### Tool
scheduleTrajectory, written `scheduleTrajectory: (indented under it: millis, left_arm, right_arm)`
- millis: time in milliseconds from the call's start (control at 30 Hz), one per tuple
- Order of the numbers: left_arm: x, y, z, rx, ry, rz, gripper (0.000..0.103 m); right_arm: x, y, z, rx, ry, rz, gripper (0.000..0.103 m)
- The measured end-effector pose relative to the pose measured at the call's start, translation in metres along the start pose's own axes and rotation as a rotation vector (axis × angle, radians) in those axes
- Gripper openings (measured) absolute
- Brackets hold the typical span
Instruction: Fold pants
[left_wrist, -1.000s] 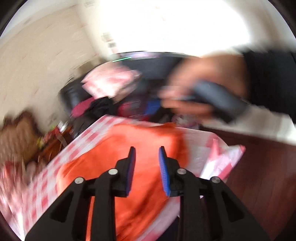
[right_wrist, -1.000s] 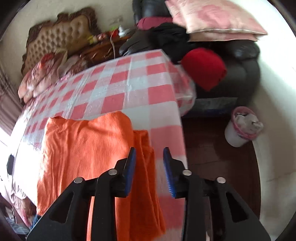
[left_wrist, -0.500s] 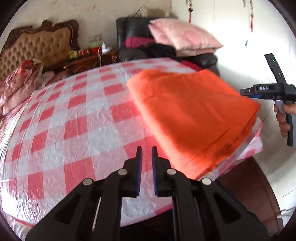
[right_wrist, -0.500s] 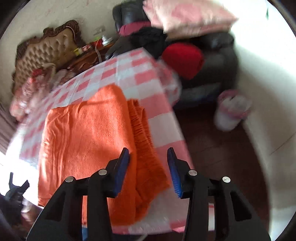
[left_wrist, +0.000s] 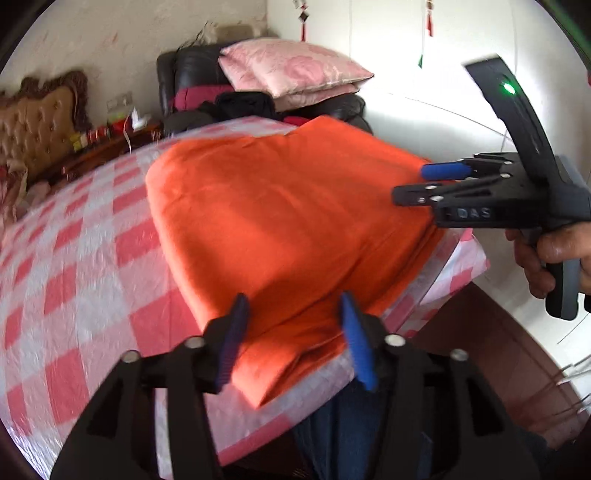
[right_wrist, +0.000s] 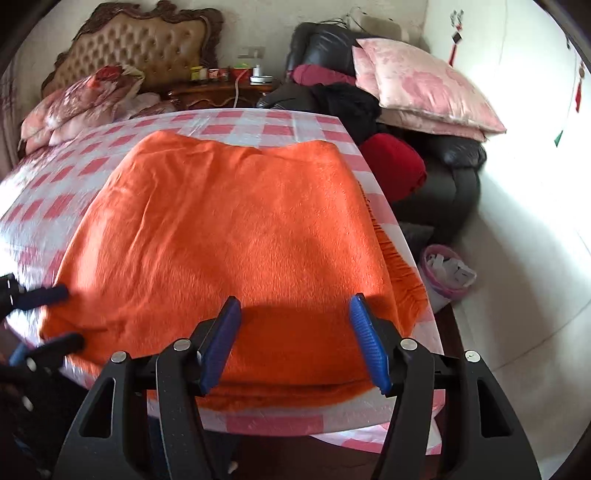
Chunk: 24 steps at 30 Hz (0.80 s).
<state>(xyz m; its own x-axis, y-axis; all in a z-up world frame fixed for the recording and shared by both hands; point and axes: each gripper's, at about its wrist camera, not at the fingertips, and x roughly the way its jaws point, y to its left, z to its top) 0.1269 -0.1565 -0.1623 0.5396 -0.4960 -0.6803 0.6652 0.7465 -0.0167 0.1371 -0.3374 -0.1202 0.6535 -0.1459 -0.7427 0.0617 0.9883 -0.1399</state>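
On the red-and-white checked table (right_wrist: 258, 123) the folded orange pants (right_wrist: 236, 236) lie at the near right corner, several layers stacked at the near edge. Both the left gripper (left_wrist: 291, 332) and the right gripper (right_wrist: 295, 339) hover at that near edge with jaws spread wide, holding nothing. Far right on the floor, a small pink-rimmed bin (right_wrist: 448, 271) holds white scraps.

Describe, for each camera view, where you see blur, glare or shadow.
Left wrist view: motion blur smears the red-and-white checked tablecloth; window glare whitens the upper right. Right wrist view: sharper; the open right gripper casts a dark shadow on the folded orange fleece pants; the right wall is overexposed.
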Motion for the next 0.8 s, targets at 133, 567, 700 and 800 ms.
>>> scheduleTrajectory:
  millis: [133, 567, 700, 800]
  left_arm:
    - [-0.01, 0.004, 0.004, 0.019, 0.028, 0.044, 0.053]
    - [0.154, -0.012, 0.167, 0.177, 0.215, -0.215, 0.019]
    - [0.183, 0.004, 0.219, 0.09, 0.166, -0.176, 0.015]
    - [0.184, 0.009, 0.243, 0.032, 0.163, -0.229, 0.015]
  right_arm:
    - [0.002, 0.003, 0.001, -0.023, 0.008, -0.01, 0.06]
    - [0.006, 0.002, 0.0, 0.05, -0.01, 0.014, 0.067]
    - [0.006, -0.002, -0.001, 0.067, -0.002, 0.041, 0.068]
    - [0.005, -0.004, -0.001, 0.081, 0.004, 0.059, 0.068]
